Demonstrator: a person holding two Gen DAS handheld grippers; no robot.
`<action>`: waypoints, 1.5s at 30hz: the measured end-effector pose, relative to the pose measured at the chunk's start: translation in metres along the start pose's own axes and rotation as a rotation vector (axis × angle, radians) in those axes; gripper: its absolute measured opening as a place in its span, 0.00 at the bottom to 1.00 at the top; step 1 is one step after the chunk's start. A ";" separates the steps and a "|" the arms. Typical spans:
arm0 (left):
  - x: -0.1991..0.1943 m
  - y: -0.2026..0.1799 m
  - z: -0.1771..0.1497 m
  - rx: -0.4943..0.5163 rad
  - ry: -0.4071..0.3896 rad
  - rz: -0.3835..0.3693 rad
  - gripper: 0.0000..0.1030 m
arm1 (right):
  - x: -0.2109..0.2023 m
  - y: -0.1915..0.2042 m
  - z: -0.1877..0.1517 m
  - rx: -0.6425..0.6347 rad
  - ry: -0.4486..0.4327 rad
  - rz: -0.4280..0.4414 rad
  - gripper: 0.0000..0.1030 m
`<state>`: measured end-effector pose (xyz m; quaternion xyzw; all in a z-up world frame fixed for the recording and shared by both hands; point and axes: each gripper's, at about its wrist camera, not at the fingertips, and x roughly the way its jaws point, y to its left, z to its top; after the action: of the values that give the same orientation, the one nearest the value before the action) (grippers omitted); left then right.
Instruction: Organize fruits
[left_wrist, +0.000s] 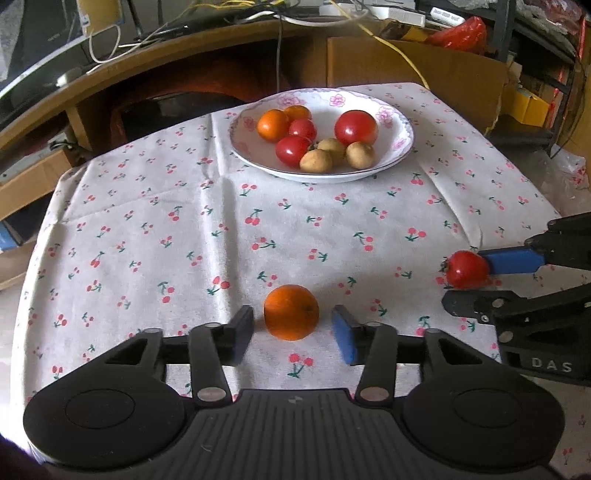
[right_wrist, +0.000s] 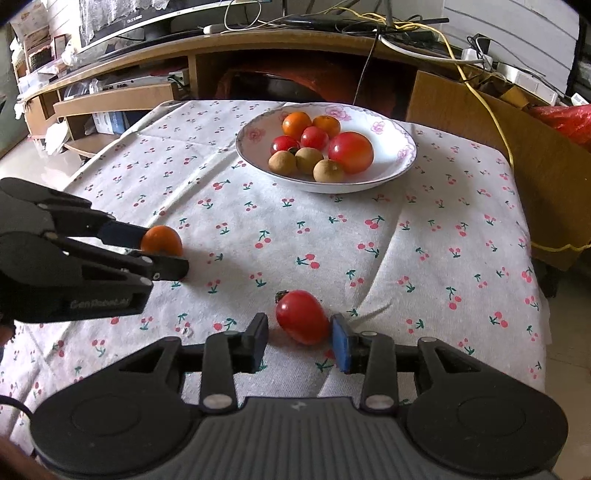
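The left gripper (left_wrist: 291, 334) fingers stand released around an orange (left_wrist: 291, 312) on the desk (left_wrist: 147, 229), low centre of frame; the right gripper (right_wrist: 300, 341) fingers, also released, flank a small tomato (right_wrist: 303, 317). Upper centre, the plate (right_wrist: 397, 147) already holds eight fruits; these two look left to sort

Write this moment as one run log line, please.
left hand-held gripper: open around orange | right hand-held gripper: open around tomato | plate: fruits

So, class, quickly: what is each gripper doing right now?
Left gripper: open, orange between its pads, not gripped.
Right gripper: open, small tomato between its pads.
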<state>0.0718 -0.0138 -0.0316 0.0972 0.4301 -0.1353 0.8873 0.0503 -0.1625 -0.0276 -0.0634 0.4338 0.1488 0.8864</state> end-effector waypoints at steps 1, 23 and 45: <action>0.000 0.002 0.000 -0.008 0.000 0.002 0.60 | 0.000 0.000 0.000 -0.002 -0.001 0.001 0.39; -0.007 -0.002 0.006 -0.055 0.078 -0.009 0.36 | -0.012 0.002 0.000 -0.001 0.056 -0.019 0.26; 0.001 0.005 0.016 -0.059 0.095 -0.070 0.36 | -0.001 -0.016 0.014 0.048 0.050 -0.006 0.22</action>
<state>0.0859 -0.0138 -0.0219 0.0622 0.4787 -0.1485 0.8631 0.0659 -0.1743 -0.0185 -0.0470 0.4593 0.1340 0.8769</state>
